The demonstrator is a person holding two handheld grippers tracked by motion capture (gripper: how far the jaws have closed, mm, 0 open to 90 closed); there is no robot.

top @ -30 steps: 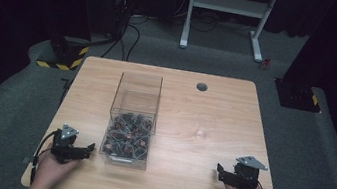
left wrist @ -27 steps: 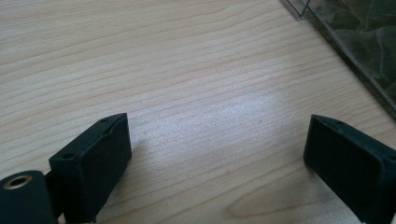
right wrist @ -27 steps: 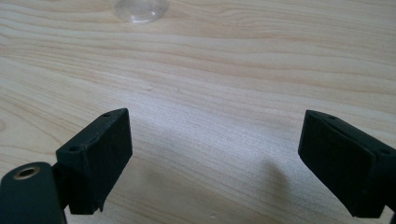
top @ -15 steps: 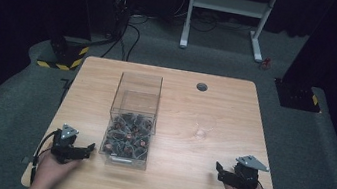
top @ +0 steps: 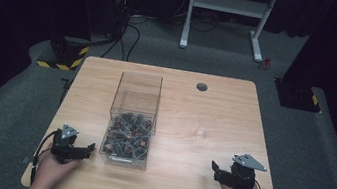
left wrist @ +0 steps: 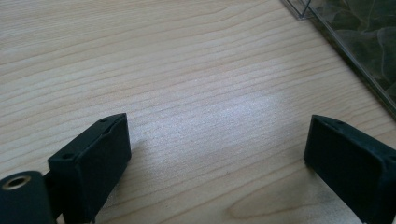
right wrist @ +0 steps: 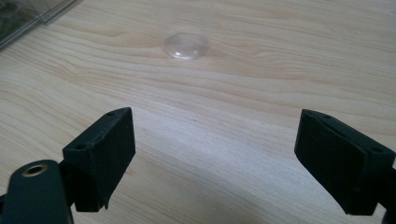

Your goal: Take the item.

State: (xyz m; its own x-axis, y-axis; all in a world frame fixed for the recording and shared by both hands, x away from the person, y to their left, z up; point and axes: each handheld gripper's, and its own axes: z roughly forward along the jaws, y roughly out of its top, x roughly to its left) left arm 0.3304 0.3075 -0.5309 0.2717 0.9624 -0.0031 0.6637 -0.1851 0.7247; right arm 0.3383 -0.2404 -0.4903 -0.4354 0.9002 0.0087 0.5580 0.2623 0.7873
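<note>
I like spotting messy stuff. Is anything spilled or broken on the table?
Nothing looks spilled or broken. The clear box stands straight on the table, with its dark small pieces all inside. A small clear round lid-like thing lies alone on the wood, apart from the box. Both the left gripper and right gripper are open and empty.

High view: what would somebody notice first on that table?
The tall clear box left of the table's middle, with dark bits heaped in its bottom. A hand-held gripper waits at each near corner, left and right, both open. A small clear disc lies right of the box.
</note>
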